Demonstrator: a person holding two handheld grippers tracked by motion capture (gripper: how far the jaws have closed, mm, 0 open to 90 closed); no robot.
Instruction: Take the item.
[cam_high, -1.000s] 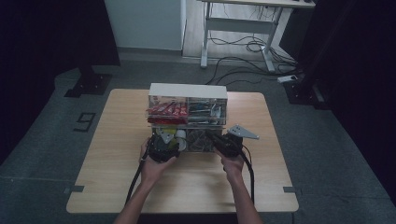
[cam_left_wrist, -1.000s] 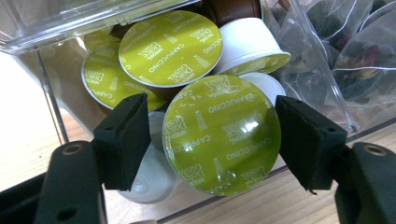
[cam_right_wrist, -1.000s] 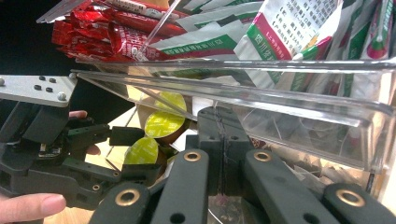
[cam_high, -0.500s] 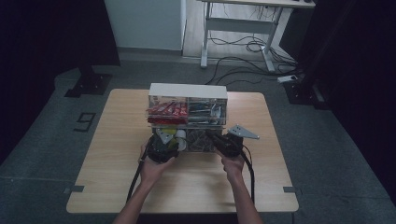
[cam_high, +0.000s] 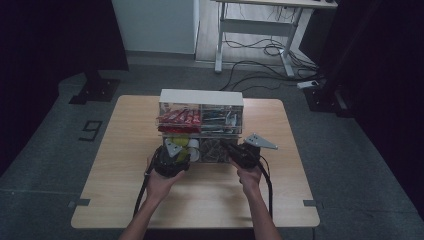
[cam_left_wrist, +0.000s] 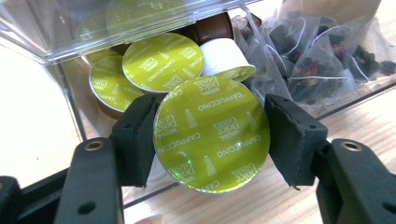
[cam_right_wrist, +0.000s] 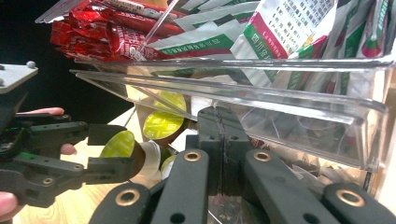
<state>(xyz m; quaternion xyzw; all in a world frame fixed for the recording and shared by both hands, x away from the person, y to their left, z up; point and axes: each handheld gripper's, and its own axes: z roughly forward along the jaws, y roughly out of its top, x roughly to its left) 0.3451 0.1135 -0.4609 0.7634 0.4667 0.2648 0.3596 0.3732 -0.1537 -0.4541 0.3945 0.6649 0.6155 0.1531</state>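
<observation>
A green-lidded cappuccino capsule (cam_left_wrist: 212, 135) sits squeezed between the pads of my left gripper (cam_left_wrist: 210, 122), just in front of the clear lower drawer (cam_left_wrist: 70, 88). More green capsules (cam_left_wrist: 161, 60) and a white one (cam_left_wrist: 224, 53) lie inside that drawer. From the high view the left gripper (cam_high: 178, 153) is at the drawer's left half. My right gripper (cam_high: 235, 150) is at the right half. In the right gripper view, its jaws (cam_right_wrist: 219, 122) are pressed together on the drawer's clear front wall (cam_right_wrist: 303, 140). The left gripper (cam_right_wrist: 116, 150) and its capsule (cam_right_wrist: 119, 143) also show there.
The white-topped organizer (cam_high: 200, 95) stands mid-table on the wooden top (cam_high: 125, 190). Its upper drawers hold red sachets (cam_high: 177, 117) and green-white packets (cam_right_wrist: 280, 28). Mesh tea bags (cam_left_wrist: 322, 60) fill the lower drawer's right compartment. A person's hands (cam_high: 160, 185) hold both grippers.
A green capsule lid now shows at the left gripper's tips. Both hands have stayed at the lower drawer.
</observation>
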